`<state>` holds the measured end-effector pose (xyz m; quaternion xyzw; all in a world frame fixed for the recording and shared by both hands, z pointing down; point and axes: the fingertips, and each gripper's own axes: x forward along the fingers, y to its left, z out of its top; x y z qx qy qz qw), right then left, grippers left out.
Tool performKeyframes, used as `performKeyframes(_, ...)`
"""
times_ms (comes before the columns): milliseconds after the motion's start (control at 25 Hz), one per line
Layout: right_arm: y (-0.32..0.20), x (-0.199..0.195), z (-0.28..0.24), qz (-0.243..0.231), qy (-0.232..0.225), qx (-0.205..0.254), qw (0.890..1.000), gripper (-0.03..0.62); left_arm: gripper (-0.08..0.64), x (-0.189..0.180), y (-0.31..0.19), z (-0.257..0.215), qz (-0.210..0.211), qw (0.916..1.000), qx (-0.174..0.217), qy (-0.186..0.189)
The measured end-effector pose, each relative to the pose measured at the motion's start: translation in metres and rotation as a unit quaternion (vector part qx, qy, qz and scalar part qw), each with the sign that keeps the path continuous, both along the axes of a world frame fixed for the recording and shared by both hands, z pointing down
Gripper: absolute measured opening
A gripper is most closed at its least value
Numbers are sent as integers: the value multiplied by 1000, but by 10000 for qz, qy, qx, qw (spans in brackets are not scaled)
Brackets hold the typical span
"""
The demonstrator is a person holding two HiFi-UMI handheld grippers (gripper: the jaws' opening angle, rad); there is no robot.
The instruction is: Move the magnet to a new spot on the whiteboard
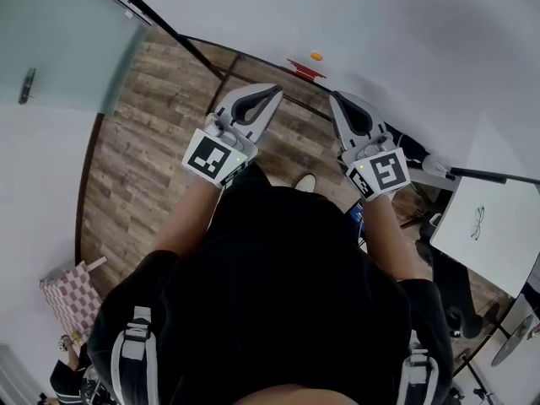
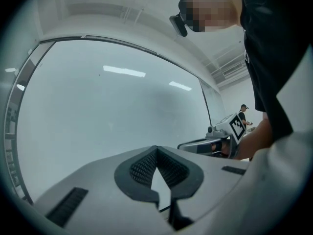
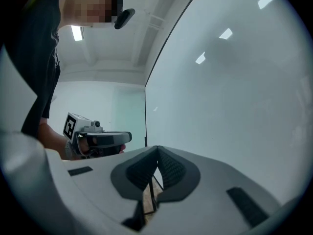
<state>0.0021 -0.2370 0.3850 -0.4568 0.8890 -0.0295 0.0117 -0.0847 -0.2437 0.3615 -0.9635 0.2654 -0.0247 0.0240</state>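
2 grippers are up in front of me and both are pressed together with nothing between the pads: the left gripper (image 1: 274, 89) and the right gripper (image 1: 336, 97) each show their ribbed pads meeting at the tip in their own views. The small round orange magnet (image 1: 315, 56) sits on the glossy white whiteboard (image 1: 405, 32), ahead of both tips and apart from them, a little nearer my right gripper. Just below it, at the board's lower edge, is a small red piece (image 1: 305, 68) whose nature I cannot make out.

The 1st risk, as I judge it, is arriving with closed jaws. They would poke the magnet and slide it or knock it off onto the wooden plank floor (image 1: 143, 142).

The 2nd is aim. Neither gripper view shows the magnet, only bare board, so I am steering by the head view alone, and a small miss would put a tip on the board or on the red piece.

The 3rd is the pinch itself. The magnet looks flat and lies flush against the board, so the pads have little edge to catch. It could squirt out sideways, or I could drag it without lifting it.
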Motion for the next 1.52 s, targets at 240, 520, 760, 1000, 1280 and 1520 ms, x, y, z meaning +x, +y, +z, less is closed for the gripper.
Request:
performKeyframes(240, -39, -8, 16, 845, -13, -103, 9964, 2, 5, -7, -45, 13, 522, 9985, -133, 92)
performKeyframes(520, -76, -8, 47, 2262, 16, -328, 9735, 2, 5, -14, -95, 35, 1162, 9930, -207, 97)
performKeyframes(760, -97, -14, 69, 3079, 45, -422, 9505, 3, 5, -18, -122, 53, 1656, 9857, -305, 100)
performKeyframes(1000, -115, -11, 90, 3763, 366, -489, 9245, 6, 5, -15, -141, 64, 2086, 9778, -169, 83)
performKeyframes(1280, -122, -6, 114, 4251, 414, -646, 9019, 53, 5, -18, -146, 61, 2525, 9672, -207, 171)
performKeyframes(1520, -135, -5, 125, 4524, 506, -654, 8880, 100, 5, -22, -153, 57, 2644, 9643, -117, 88)
